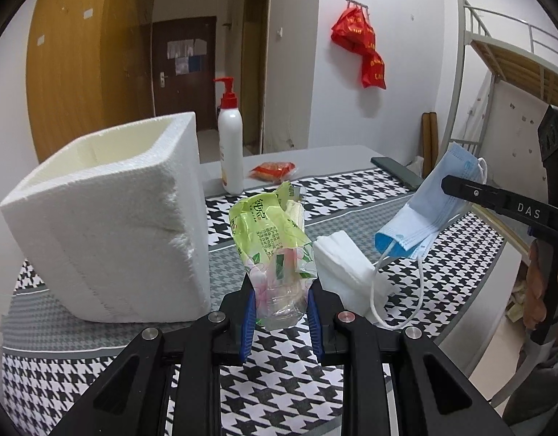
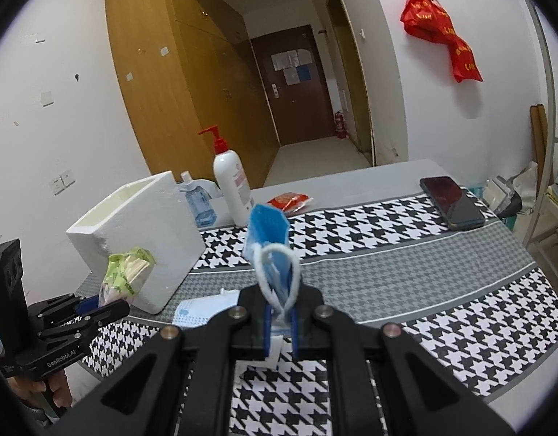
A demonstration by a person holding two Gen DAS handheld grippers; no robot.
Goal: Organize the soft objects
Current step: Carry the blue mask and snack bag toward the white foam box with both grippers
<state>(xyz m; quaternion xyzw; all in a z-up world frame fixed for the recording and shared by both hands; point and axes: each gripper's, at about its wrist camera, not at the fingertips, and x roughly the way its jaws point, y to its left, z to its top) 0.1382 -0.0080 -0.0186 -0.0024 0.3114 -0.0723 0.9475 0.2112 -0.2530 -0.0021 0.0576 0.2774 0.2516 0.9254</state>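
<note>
My left gripper (image 1: 280, 309) is shut on a green tissue pack (image 1: 271, 239), held above the cloth just right of the white foam box (image 1: 108, 218). My right gripper (image 2: 280, 321) is shut on a folded blue face mask (image 2: 266, 232), lifted off the table; the mask also shows in the left wrist view (image 1: 431, 203). A white mask (image 1: 346, 272) lies on the cloth beside the tissue pack. Another blue mask (image 2: 202, 309) lies flat below the right gripper. The foam box (image 2: 141, 225) is open at the top.
A houndstooth cloth (image 2: 406, 272) covers the table. A pump bottle (image 2: 231, 189), a small blue bottle (image 2: 197, 203) and a red packet (image 2: 289, 201) stand behind the box. A phone (image 2: 451, 201) lies at the far right. A bunk bed frame (image 1: 496, 72) stands right of the table.
</note>
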